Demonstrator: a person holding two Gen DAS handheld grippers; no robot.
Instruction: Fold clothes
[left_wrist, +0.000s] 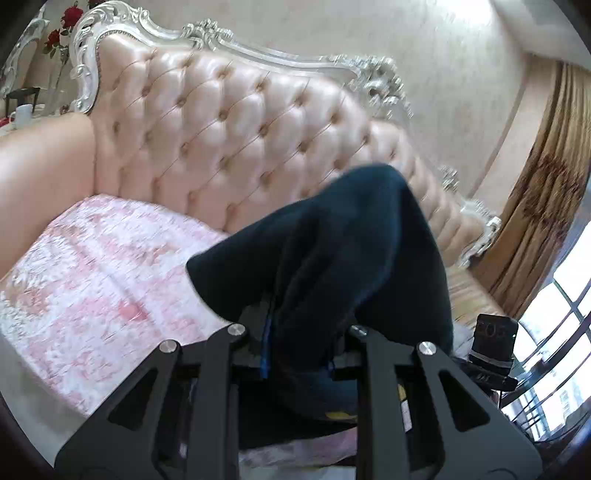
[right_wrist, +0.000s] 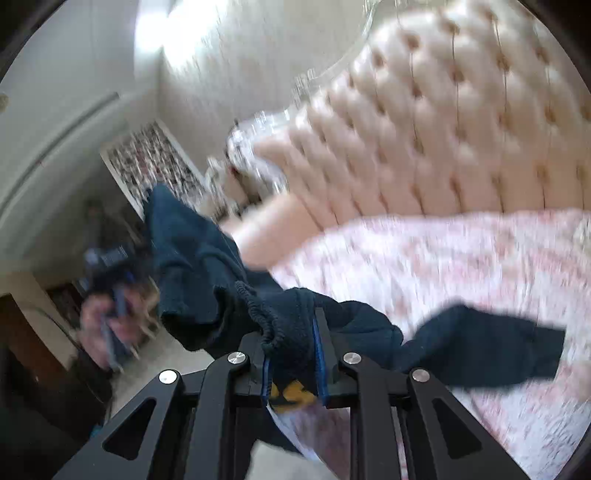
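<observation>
Gripping a dark garment (left_wrist: 332, 251), both fingers hang over the pink floral bedspread (left_wrist: 92, 266) by a tufted headboard (left_wrist: 229, 122).

Matte black linkage arms with silver screws, blue-edged fingers (right_wrist: 320, 363), bare-skinned hand (right_wrist: 107, 325).

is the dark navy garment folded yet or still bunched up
Still bunched, not folded: the dark navy fleece garment hangs crumpled between the left gripper and right gripper, one end trailing onto the pink floral bedspread.
</observation>
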